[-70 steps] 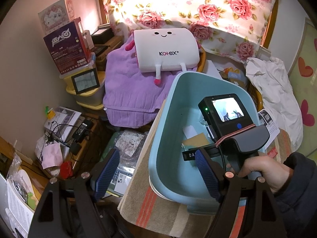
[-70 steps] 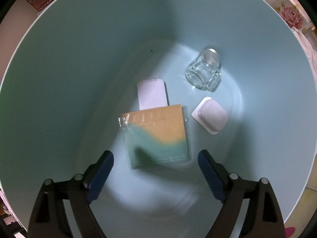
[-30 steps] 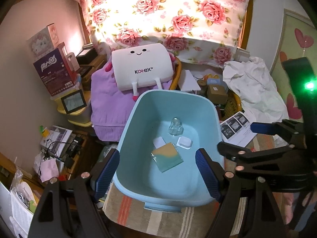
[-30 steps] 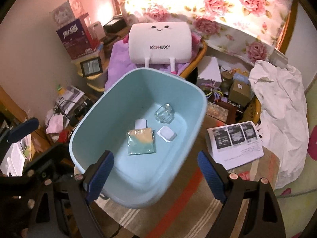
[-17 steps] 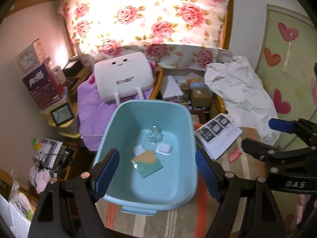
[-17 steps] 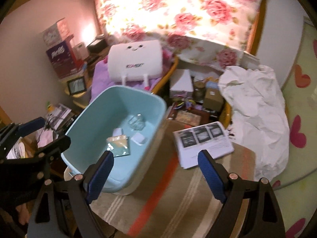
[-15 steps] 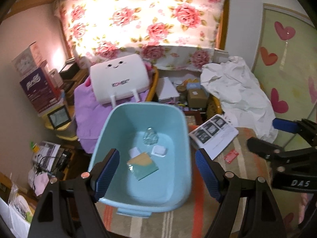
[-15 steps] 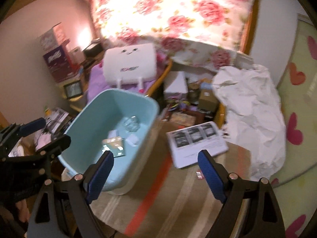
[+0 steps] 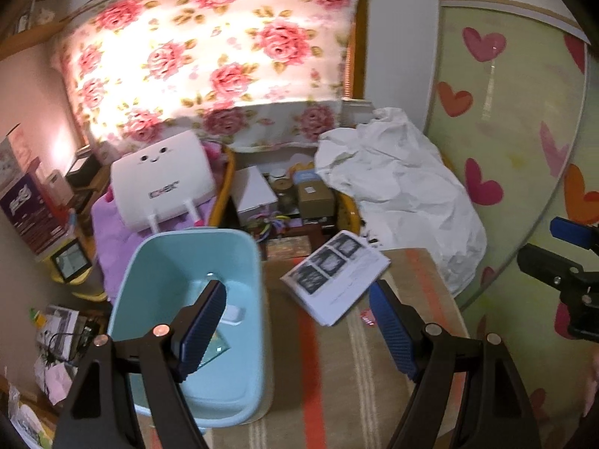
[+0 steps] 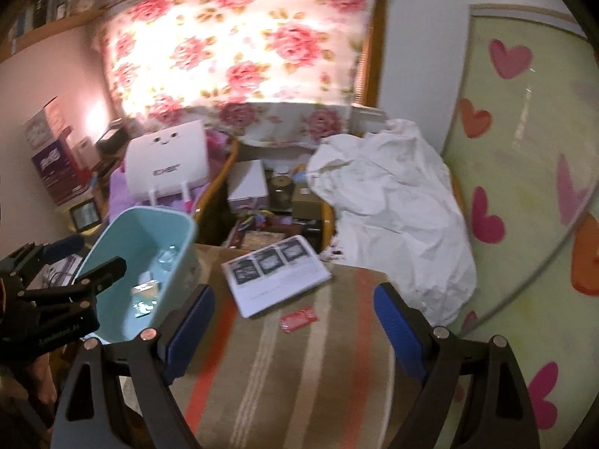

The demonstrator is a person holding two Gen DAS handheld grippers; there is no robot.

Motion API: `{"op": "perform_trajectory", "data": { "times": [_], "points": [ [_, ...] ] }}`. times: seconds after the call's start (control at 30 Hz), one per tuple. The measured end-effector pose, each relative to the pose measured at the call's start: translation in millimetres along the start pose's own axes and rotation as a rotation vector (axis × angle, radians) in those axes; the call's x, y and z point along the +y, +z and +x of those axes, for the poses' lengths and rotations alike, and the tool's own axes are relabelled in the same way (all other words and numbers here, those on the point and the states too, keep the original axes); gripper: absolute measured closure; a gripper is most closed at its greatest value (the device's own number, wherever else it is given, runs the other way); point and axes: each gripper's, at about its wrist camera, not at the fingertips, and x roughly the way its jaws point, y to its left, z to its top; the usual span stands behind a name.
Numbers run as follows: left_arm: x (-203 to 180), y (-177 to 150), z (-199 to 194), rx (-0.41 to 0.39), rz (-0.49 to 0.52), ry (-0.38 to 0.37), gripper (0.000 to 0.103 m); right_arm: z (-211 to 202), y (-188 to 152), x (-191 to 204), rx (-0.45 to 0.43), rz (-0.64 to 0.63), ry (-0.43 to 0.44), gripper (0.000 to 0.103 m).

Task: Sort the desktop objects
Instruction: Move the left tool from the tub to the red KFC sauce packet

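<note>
A light blue tub [image 9: 157, 254] [image 10: 123, 232] stands on the left of the striped cloth [image 9: 337, 385] [image 10: 299, 374]. Inside it lie a small glass jar [image 10: 166, 253], a white pad [image 9: 233, 313] and a yellow-green packet [image 10: 144, 292]. A printed booklet [image 9: 335, 273] [image 10: 275, 275] lies on the cloth to the right of the tub, with a small red packet [image 10: 298, 320] [image 9: 367, 317] below it. My left gripper [image 9: 297, 331] is open and empty, raised above the tub's right edge. My right gripper [image 10: 294, 331] is open and empty, above the cloth near the red packet.
Behind the table stand a white Kotex pack [image 9: 163, 183] on purple fabric [image 9: 108, 224], boxes and jars [image 9: 284, 191], and crumpled white cloth [image 9: 397, 194]. A floral curtain [image 9: 209, 60] hangs at the back. Clutter fills the left floor.
Both grippers have pulled back and swung right, away from the tub. The right gripper, earlier down inside the tub, now hangs over the striped cloth. The booklet and red packet have come into view.
</note>
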Motion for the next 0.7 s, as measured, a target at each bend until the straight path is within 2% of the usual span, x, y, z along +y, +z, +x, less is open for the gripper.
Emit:
{"op": "perform_trajectory", "data": {
  "times": [0.23, 0.37, 0.5, 0.7],
  "points": [
    [-36, 7, 11, 0.005, 0.034, -0.037, 0.021, -11, -10, -57, -0.007, 0.085, -0.062, 0.013],
    [-49, 7, 20, 0.015, 0.039, -0.05, 0.021, -14, -16, -76, -0.018, 0.102, -0.075, 0.013],
    [-62, -1, 40, 0.033, 0.042, -0.064, 0.021, -13, -26, -91, -0.036, 0.104, -0.07, 0.013],
    [-87, -24, 87, 0.086, 0.072, -0.09, 0.021, 4, -47, -110, -0.009, 0.126, -0.067, 0.013]
  ]
}}
